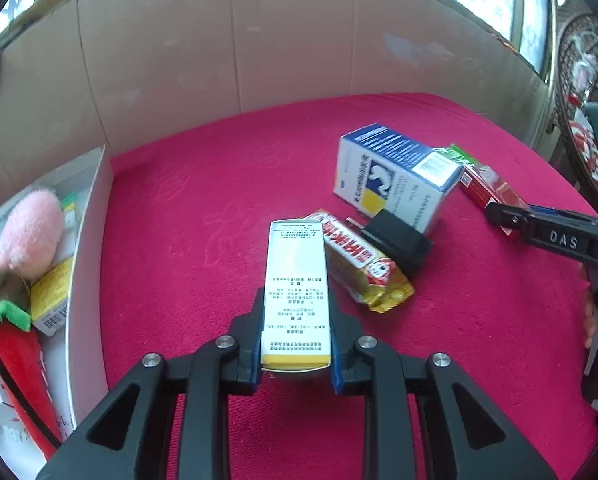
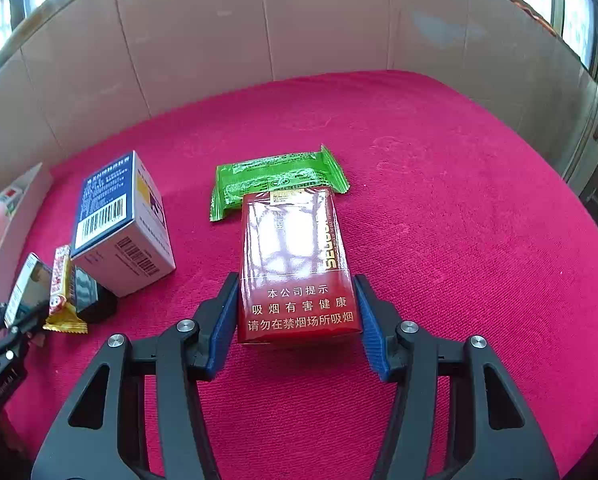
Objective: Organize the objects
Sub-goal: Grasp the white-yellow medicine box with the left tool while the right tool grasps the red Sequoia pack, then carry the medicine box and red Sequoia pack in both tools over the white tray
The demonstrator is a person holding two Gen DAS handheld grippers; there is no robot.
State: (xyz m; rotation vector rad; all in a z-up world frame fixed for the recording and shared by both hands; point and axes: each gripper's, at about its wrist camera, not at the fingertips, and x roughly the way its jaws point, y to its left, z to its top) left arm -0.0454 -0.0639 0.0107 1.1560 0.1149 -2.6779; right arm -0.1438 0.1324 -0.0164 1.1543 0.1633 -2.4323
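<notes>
- Nearest in the left wrist view, the left gripper [image 1: 297, 344] is clamped on the near end of a slim white-and-yellow box [image 1: 297, 292], both blue pads pressing its sides; the box appears tilted up off the red cloth [image 1: 203, 216]
- Low centre of the right wrist view, the right gripper [image 2: 297, 320] brackets a red cigarette pack [image 2: 295, 264]; the left pad looks to touch its edge, while a thin gap seems to show at the right pad, so a firm hold is not evident
- Just beyond the slim box lie a gold snack bar [image 1: 359, 260] and a black block [image 1: 397, 240], touching each other; behind them stands a blue-and-white carton [image 1: 395, 176]
- A green wrapper [image 2: 275, 184] lies partly under the far end of the pack
- At the left edge of the left wrist view, a white bin [image 1: 87, 264] already holds a pink plush [image 1: 31, 236], a red plush and small boxes, so sorting seems partly done; six items remain on the cloth
- Open cloth lies between the slim box and the bin wall, which must be cleared; a cardboard wall [image 1: 235, 48] closes the far side
</notes>
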